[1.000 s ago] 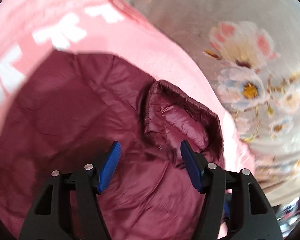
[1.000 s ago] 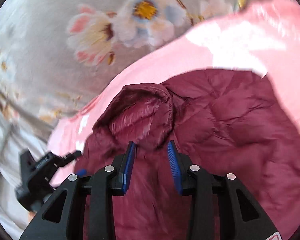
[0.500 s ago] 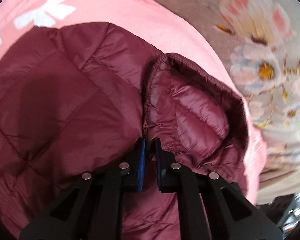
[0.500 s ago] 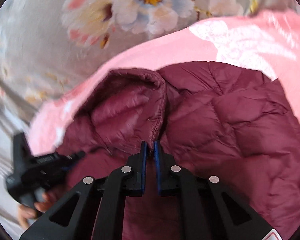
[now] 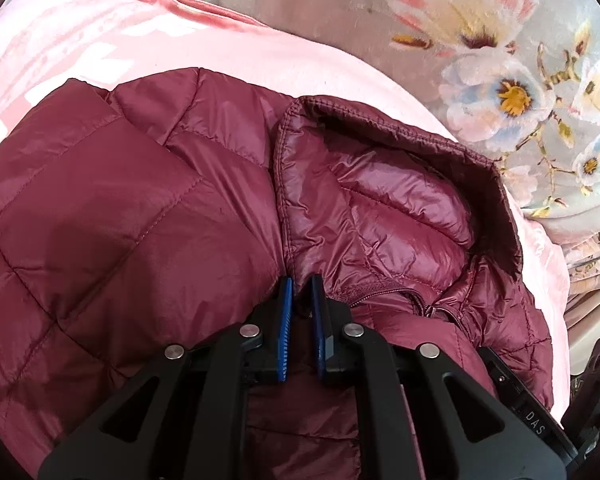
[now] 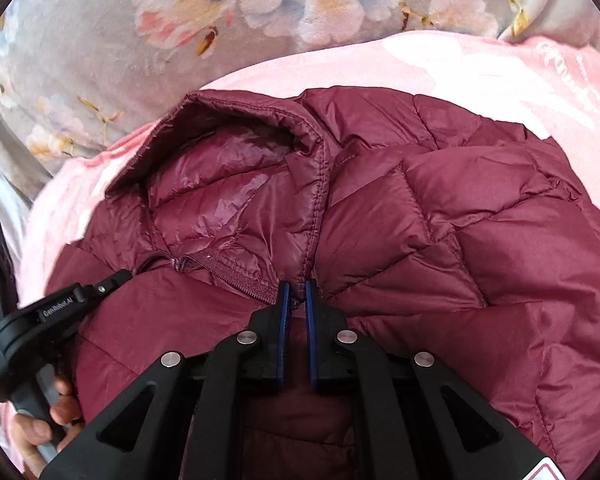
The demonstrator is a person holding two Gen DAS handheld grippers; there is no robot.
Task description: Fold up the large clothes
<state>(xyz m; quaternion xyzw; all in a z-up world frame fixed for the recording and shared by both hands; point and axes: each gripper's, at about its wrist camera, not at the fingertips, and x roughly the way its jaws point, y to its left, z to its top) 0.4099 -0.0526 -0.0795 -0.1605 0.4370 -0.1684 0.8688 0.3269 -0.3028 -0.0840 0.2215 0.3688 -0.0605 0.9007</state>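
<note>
Left gripper (image 5: 300, 300) and right gripper (image 6: 296, 300) pinching maroon puffer jacket (image 5: 120, 240) at collar base; hood (image 6: 228, 184) lying just beyond fingertips, between both hands; jacket resting on pink blanket (image 5: 260, 56).

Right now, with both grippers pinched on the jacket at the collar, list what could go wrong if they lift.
1. The left gripper and right gripper, jaws just closed, each pinch only a thin fold of the maroon puffer jacket; the slick shell could slip out.
2. Both grips sit beside the collar and zipper, so the heavy body may sag and bunch.
3. The pink blanket underneath might drag along.
</note>
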